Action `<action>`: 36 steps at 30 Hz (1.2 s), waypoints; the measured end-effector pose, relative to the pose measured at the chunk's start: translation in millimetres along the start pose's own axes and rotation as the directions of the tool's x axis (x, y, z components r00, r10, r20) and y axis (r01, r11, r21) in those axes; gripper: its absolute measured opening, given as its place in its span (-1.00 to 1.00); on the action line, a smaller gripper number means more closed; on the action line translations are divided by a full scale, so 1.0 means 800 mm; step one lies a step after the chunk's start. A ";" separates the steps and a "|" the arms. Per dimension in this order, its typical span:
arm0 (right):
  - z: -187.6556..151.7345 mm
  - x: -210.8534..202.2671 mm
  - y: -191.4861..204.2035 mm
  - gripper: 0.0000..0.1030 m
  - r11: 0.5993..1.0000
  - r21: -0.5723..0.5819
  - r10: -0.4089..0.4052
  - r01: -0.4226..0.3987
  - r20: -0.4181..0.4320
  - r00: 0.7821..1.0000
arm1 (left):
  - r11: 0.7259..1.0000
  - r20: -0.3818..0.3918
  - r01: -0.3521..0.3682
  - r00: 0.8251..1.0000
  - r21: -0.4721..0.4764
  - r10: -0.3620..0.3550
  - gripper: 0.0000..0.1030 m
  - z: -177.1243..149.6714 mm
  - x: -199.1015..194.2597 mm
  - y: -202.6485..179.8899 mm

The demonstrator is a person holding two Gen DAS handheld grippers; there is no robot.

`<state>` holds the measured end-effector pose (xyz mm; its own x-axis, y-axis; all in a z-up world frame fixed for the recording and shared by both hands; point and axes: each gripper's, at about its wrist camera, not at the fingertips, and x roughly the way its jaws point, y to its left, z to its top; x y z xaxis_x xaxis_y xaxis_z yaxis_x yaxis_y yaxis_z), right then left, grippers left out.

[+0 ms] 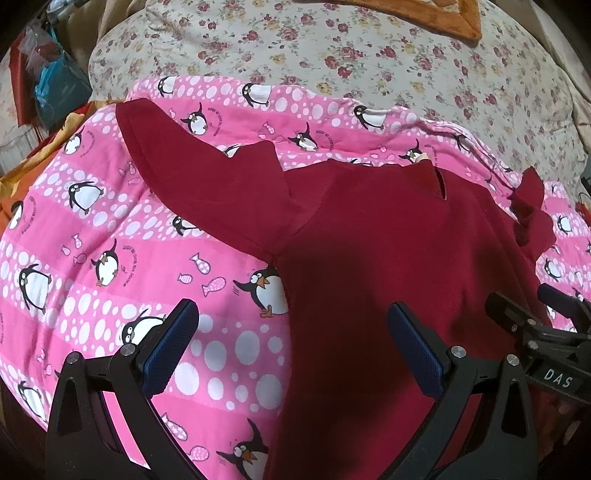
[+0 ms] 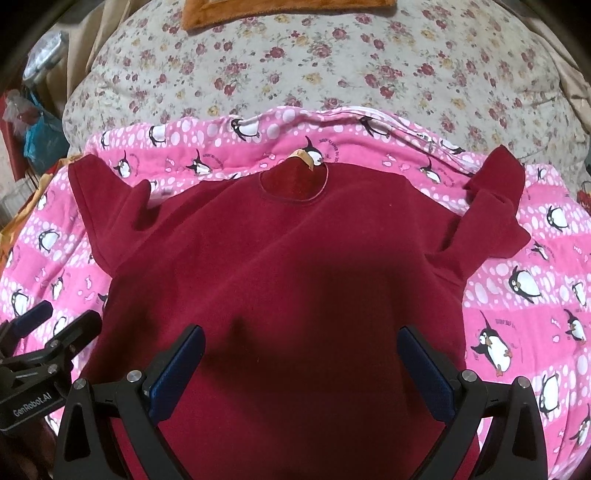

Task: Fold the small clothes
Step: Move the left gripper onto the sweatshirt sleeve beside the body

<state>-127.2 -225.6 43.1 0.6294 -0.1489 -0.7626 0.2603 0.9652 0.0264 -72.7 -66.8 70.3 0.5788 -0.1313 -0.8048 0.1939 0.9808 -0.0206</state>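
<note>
A small dark red top [image 2: 288,258] lies spread flat on a pink penguin-print blanket [image 2: 517,325], neckline [image 2: 293,184] at the far side, short sleeves out to both sides. My right gripper [image 2: 301,354] is open and empty, above the shirt's lower middle. My left gripper [image 1: 291,328] is open and empty, over the shirt's left edge; the shirt [image 1: 388,258] and its left sleeve [image 1: 192,166] show in that view. The left gripper also shows in the right wrist view [image 2: 55,325], and the right gripper in the left wrist view [image 1: 535,306].
The blanket [image 1: 92,240] lies on a floral bedspread [image 2: 332,66]. An orange cloth [image 2: 288,11] lies at the far edge. Bags and clutter [image 1: 51,74] stand off the bed to the left.
</note>
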 end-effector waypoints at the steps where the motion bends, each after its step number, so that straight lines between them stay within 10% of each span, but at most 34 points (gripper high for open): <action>1: 0.000 0.002 0.001 1.00 1.000 -0.004 -0.004 0.004 -0.001 1.000 | 1.000 -0.001 -0.001 1.000 -0.001 0.001 0.99 0.000 0.001 0.000; 36: 0.016 0.047 0.019 1.00 1.000 -0.015 -0.019 0.019 -0.019 1.000 | 0.996 -0.021 -0.030 0.999 -0.078 0.028 0.99 0.026 0.034 0.048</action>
<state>-89.7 -219.1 23.1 0.6102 -0.1634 -0.7752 0.2616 0.9652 0.0025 -32.9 -35.8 60.2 0.5670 -0.1006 -0.8176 0.1140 0.9926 -0.0431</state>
